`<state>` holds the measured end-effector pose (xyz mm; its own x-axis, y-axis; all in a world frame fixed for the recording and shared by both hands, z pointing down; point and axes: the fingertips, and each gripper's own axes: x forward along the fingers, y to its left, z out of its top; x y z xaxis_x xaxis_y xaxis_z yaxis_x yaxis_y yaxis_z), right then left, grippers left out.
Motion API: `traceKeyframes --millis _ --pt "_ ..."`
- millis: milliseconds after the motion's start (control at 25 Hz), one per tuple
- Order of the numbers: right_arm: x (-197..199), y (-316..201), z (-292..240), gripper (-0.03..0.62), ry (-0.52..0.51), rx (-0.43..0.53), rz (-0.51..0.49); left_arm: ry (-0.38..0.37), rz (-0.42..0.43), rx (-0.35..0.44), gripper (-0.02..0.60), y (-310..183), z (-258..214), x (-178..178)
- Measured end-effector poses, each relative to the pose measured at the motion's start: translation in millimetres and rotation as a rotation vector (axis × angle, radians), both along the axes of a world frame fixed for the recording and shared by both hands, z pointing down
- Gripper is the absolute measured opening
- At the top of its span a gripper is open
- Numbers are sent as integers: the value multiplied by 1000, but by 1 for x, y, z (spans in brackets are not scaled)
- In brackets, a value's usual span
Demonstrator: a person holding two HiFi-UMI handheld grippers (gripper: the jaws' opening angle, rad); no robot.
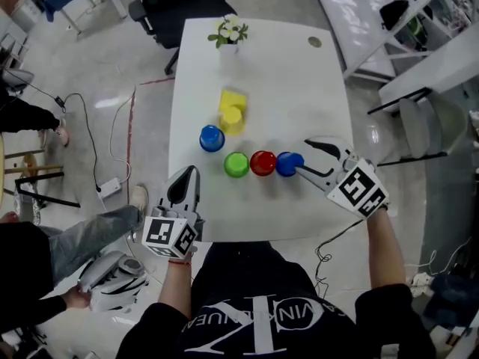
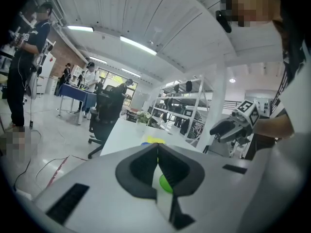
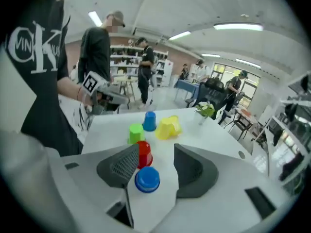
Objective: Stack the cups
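Two letters, CK, mark the shirt (image 3: 34, 57) beside the left tool (image 3: 121, 99).

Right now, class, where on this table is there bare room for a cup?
Bare: the table right of the vase and yellow cups; also the near strip below the row. Crowded: green cup, red cup and blue cup side by side, at the right tool.

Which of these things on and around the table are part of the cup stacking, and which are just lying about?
Part of the job: yellow cups, lone blue cup, green cup, red cup, blue cup beside the red one.

Just lying about: flower vase, office chair, floor cable.
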<state>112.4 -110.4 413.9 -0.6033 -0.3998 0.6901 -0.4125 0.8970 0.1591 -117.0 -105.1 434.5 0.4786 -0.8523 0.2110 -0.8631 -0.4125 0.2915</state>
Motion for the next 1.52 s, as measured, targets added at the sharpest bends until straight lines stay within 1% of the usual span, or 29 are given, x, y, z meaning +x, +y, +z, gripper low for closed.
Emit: traceKeyframes --millis 80,160,280,400,680,840,960,1120,1200,1280,1400,1520 --pt "-9 -18 -12 230 -127 -3 63 2 1 1 5 0 -1 1" --pt "-19 -37 -15 224 -208 -23 104 4 4 1 5 -1 -2 1" --pt "-39 -62 -8 231 -261 -76 107 6 3 5 5 -2 -4 0" --pt "-58 -82 2 239 -276 -127 89 9 -12 2 5 -3 -2 -5" --pt "-103 -107 33 261 -226 -208 53 13 -45 -14 5 -3 5 -18" --pt "-121 -113 59 279 -150 -244 30 21 -55 -15 5 -3 5 -18" --pt "-128 -119 75 281 -95 -255 28 24 -60 -19 5 -2 6 -19" --pt "-139 -124 88 281 -47 -265 15 26 -65 -25 5 -1 8 -19" --pt "-142 -124 92 270 -22 -259 5 28 -67 -27 5 0 9 -18" --pt "-143 -125 94 222 1 -240 -8 30 -69 -29 5 1 10 -18" --pt "-138 -123 89 221 -3 -250 -11 30 -70 -30 5 1 10 -18" --pt "-125 -120 83 221 6 -258 2 30 -69 -28 5 1 9 -18"
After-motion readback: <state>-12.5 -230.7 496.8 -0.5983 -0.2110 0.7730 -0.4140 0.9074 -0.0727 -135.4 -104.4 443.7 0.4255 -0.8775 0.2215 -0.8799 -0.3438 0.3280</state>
